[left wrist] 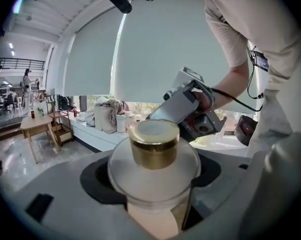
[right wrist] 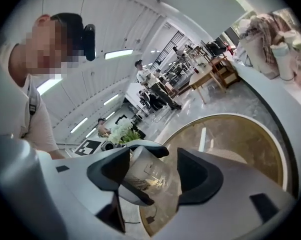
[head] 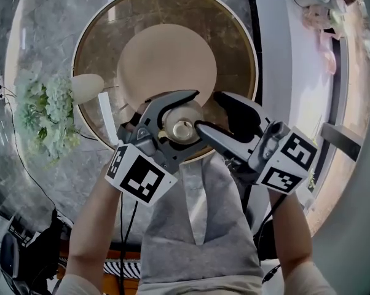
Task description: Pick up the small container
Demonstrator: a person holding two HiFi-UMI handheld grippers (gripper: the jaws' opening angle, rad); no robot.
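Head view: left gripper (head: 186, 123) and right gripper (head: 211, 111) meet over the near edge of a round glass-topped table (head: 234, 54) with a beige disc (head: 166, 57) at its centre. The small container (head: 184, 128) sits between the left gripper's curved jaws, seen from the top as a pale round cap. The right gripper's jaws stand apart, and its near finger (head: 203, 129) points at the container's right side. Contact there cannot be confirmed. White flowers (head: 43, 112) and a white rounded object (head: 86, 86) lie at the table's left. Left gripper view adds what the head view hides. The container is a clear glass jar with a gold lid (left wrist: 154, 145), and both black pads are closed against the glass body, so the grip is firm. The right gripper appears just beyond the lid, with the person's hand (left wrist: 206, 100) on it. Right gripper view: jaws wide, with the jar showing tilted in the gap, nearer the left pad and wrapped by the left gripper's jaw. Gold print shows on the glass. Contents: nothing can be made out inside the jar in any view. No view shows whether the jar's base rests on the table.
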